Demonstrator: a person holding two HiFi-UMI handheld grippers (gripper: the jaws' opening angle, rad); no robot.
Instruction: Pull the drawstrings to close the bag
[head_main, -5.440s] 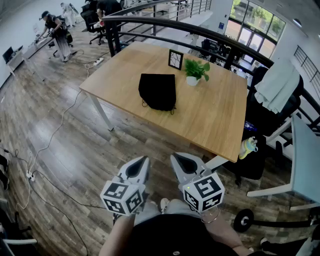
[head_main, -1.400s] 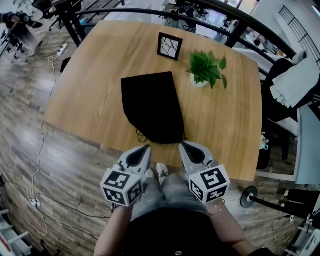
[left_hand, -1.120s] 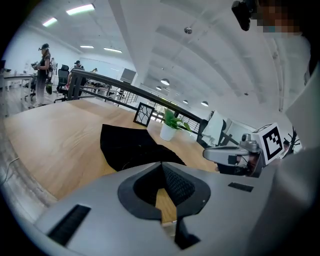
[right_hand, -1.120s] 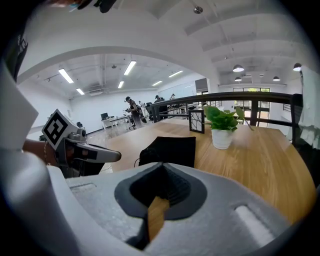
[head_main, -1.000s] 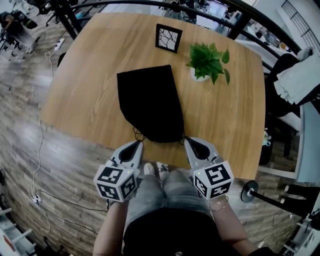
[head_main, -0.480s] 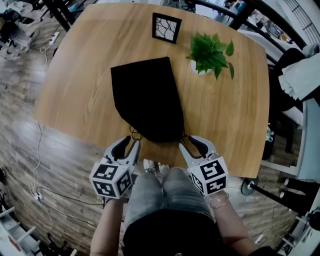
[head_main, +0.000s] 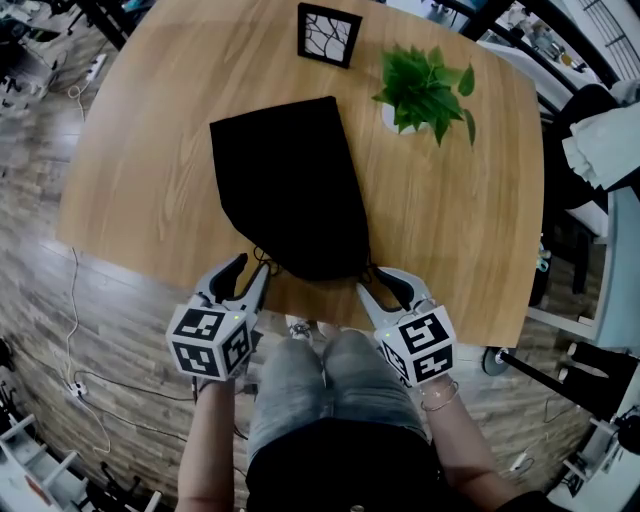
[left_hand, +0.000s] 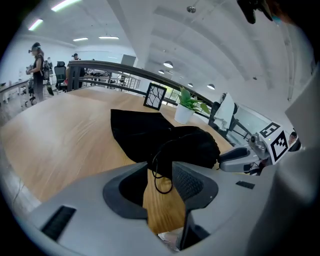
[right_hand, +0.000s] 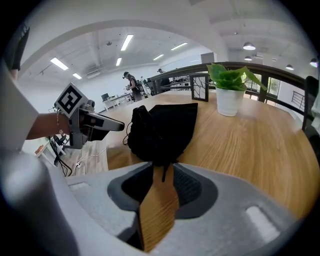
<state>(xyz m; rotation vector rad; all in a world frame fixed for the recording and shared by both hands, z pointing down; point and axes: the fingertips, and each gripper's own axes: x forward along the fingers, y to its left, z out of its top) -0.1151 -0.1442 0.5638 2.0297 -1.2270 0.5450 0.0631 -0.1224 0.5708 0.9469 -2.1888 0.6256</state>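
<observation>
A limp black fabric bag (head_main: 290, 190) lies on the wooden tabletop (head_main: 150, 150), its gathered mouth at the near edge. Both lower than a second ago, the left hand-held gripper (head_main: 250, 270), jaws just opening, straddles a thin drawstring loop (left_hand: 162, 192) ungripped. The right hand-held gripper (head_main: 373, 282), jaws apart but just narrowing, straddles the other cord (right_hand: 163, 172).

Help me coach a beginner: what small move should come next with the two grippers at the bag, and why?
Probably close both grippers on the cords. The left gripper, jaws just opened, straddles a cord loop; the right gripper, opened then eased inward, straddles the other cord by the bag. Neither pinches yet.
</observation>
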